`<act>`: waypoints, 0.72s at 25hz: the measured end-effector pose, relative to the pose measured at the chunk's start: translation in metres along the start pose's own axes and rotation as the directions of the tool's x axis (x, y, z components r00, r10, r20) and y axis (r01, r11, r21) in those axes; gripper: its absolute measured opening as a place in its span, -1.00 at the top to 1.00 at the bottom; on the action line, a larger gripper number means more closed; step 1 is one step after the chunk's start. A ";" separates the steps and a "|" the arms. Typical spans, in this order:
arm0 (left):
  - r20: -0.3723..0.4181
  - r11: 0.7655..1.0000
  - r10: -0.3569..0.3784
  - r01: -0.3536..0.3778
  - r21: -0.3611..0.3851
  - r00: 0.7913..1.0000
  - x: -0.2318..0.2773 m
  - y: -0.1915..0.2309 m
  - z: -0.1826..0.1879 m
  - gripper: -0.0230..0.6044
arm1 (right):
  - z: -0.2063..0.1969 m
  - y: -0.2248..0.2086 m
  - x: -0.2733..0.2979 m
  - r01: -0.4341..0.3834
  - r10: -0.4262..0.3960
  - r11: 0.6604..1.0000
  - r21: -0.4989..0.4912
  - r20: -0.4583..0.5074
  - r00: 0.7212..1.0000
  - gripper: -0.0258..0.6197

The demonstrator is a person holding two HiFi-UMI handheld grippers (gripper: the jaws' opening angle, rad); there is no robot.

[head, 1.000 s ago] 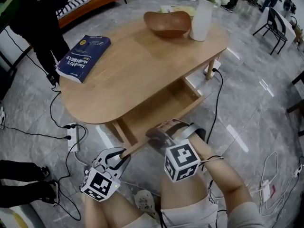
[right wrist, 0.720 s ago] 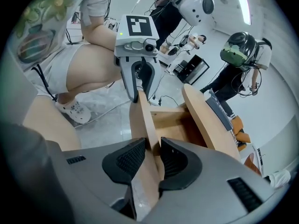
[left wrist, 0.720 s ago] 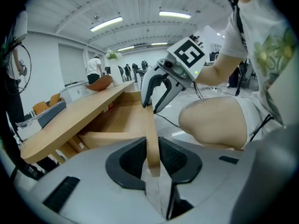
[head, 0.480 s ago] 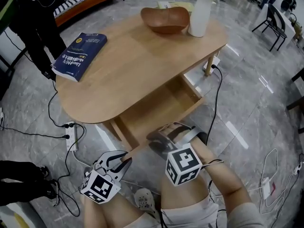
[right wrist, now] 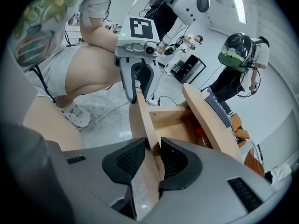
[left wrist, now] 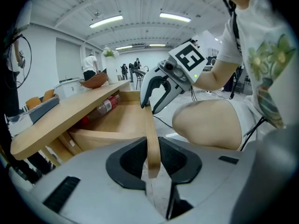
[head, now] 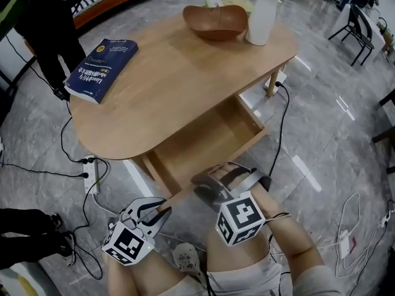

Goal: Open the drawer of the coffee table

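- The drawer [head: 207,137] of the coffee table [head: 173,85] stood pulled well out from under the top, at lower centre of the head view, with its bare wood floor showing. The opening looked mostly done.
- The left gripper [head: 154,211], at lower left of the head view, had its jaws clamped on one end of the drawer front [left wrist: 149,125], a pad on each face.
- The right gripper [head: 208,182], just right of centre, had its jaws closed on the same board further along. Neither gripper had let go.
- What looked left to do was a last bit of pull, if any, then releasing both grips. I couldn't tell whether the drawer had hit its stop.
- Only the head view showed the tabletop load: a book [head: 102,60] at upper left, with a bowl [head: 215,22] and a vase [head: 262,8] at the top. It also showed cables on the floor.
- Only the left gripper view showed a red-capped bottle [left wrist: 106,105] lying deep in the drawer. The tabletop hid it in the head view.
- The right gripper view showed a red bit at centre right, probably that same bottle. It also gave the clearest look at the pads on both faces of the board.
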State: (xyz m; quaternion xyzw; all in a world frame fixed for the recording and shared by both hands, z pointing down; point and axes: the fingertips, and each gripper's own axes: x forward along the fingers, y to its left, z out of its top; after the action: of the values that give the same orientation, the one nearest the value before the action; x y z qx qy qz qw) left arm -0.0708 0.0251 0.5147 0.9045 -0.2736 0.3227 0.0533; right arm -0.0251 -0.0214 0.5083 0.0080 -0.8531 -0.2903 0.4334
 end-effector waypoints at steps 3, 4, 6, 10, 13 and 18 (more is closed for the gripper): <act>0.002 1.000 -0.004 0.004 0.000 1.000 0.000 -0.003 0.001 0.67 | -0.001 0.002 -0.002 0.008 -0.008 1.000 -0.001 0.004 1.000 0.58; 0.002 1.000 -0.003 0.003 0.002 1.000 0.001 -0.003 0.001 0.67 | -0.001 0.002 -0.002 0.011 -0.011 1.000 0.001 0.006 1.000 0.58; 0.002 1.000 -0.004 0.004 0.003 1.000 0.001 -0.005 0.001 0.67 | -0.002 0.003 -0.003 0.015 -0.015 1.000 0.006 0.009 1.000 0.58; -0.002 1.000 -0.010 0.010 0.001 1.000 0.002 -0.007 0.000 0.67 | -0.002 0.005 -0.003 0.015 -0.015 1.000 0.011 0.011 1.000 0.58; -0.003 1.000 -0.021 0.021 -0.002 1.000 0.003 -0.009 0.000 0.67 | -0.003 0.007 -0.003 0.016 -0.016 1.000 0.016 0.007 1.000 0.58; -0.005 0.999 -0.032 0.032 0.002 0.999 0.004 -0.013 -0.001 0.67 | -0.003 0.011 -0.004 0.026 -0.026 0.999 0.020 -0.003 1.000 0.58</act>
State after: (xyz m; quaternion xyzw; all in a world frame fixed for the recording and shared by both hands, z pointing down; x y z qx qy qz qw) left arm -0.0622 0.0349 0.5189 0.9080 -0.2586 0.3245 0.0583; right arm -0.0172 -0.0128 0.5122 0.0238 -0.8552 -0.2874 0.4307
